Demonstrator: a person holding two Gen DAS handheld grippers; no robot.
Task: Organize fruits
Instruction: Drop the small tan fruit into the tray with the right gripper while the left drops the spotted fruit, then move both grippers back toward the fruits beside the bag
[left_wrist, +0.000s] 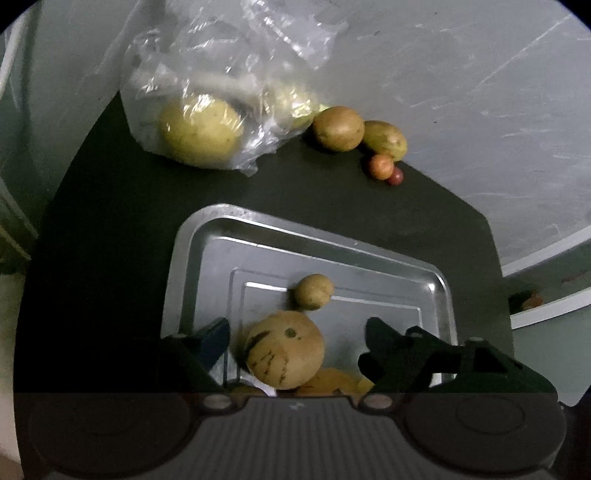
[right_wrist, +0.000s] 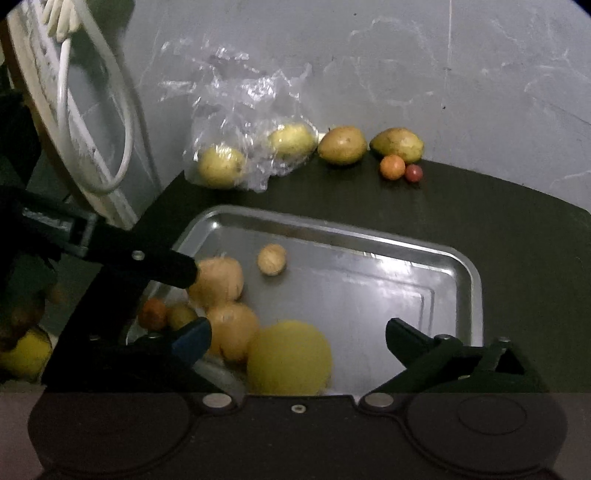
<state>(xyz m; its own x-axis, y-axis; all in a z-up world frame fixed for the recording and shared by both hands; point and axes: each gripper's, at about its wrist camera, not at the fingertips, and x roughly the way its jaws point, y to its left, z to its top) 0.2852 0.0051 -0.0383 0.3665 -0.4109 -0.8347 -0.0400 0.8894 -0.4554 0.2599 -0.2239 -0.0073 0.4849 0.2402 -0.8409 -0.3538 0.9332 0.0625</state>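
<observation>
L gripper open, jaws wide apart w/ a big tan fruit sitting between them, not pinched: gap visible on both sides. That fruit has dark streaks on its skin and rests in the metal tray, on top of / against other orange-ish fruit at the near edge (partly hidden by the gripper body).

R gripper also open, jaws spread wide. A round yellow fruit lies between them in the tray, closer to the blue-tipped finger, blurry, pads not pressing it. Just beside it on the picture's left, two tan fruits touching each other, plus a small orange one and a greenish one at the tray's near-left corner. L gripper's black finger reaches in from the left in the R wrist view, tip just at the upper tan fruit.

Mid tray: one small tan fruit alone, apart from the pile.

Tray sits on a dark tabletop. Far edge of table, by the grey wall: clear plastic bag w/ yellow-green fruit inside (two seen in R view), then a row outside the bag: two mango-like fruits, a small orange fruit and a tiny red one, the last two touching.

White cables hang at far left in R view.
</observation>
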